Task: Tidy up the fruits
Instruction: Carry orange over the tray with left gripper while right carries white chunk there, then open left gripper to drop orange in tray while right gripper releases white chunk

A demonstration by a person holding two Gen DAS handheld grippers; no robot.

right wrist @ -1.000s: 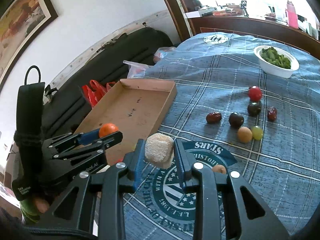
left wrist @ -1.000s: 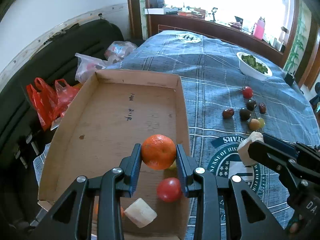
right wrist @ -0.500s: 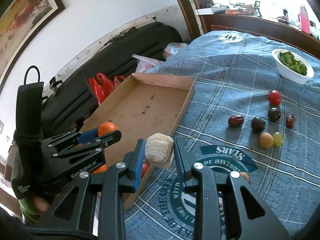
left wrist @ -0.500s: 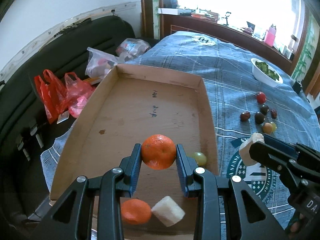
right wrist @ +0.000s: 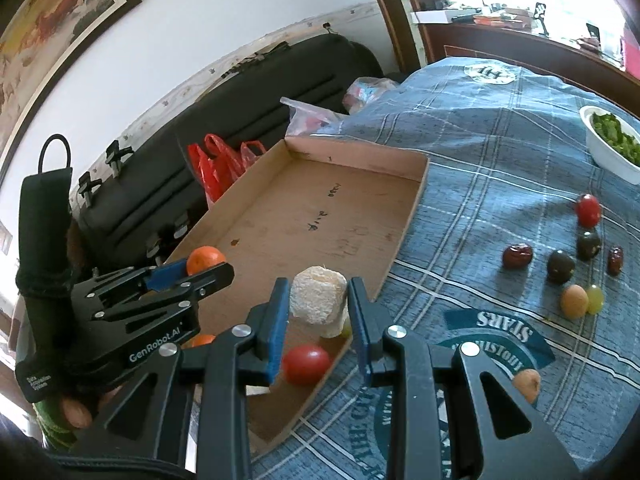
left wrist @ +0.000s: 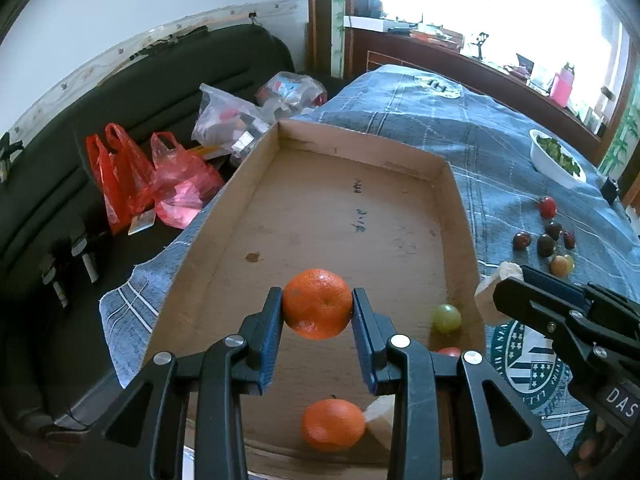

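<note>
Orange [left wrist: 318, 304] is sitting clamped between the left tongs [left wrist: 318, 320], hanging above the near half of the cardboard tray [left wrist: 456, 184], whose long axis is running away from them. Right tongs [right wrist: 318, 312] are gripping a pale chunk [right wrist: 318, 300] over the tray's right wall. Only the right wrist view is showing the red tomato [right wrist: 306, 364] clearly; only the left is showing a second orange [left wrist: 332, 424] resting below.

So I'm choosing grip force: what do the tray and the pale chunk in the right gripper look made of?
The tray looks like plain brown cardboard: matte, stained, with raw cut edges. The pale chunk looks fibrous and rough, perhaps peeled fruit or foam; I can't tell which.
</note>
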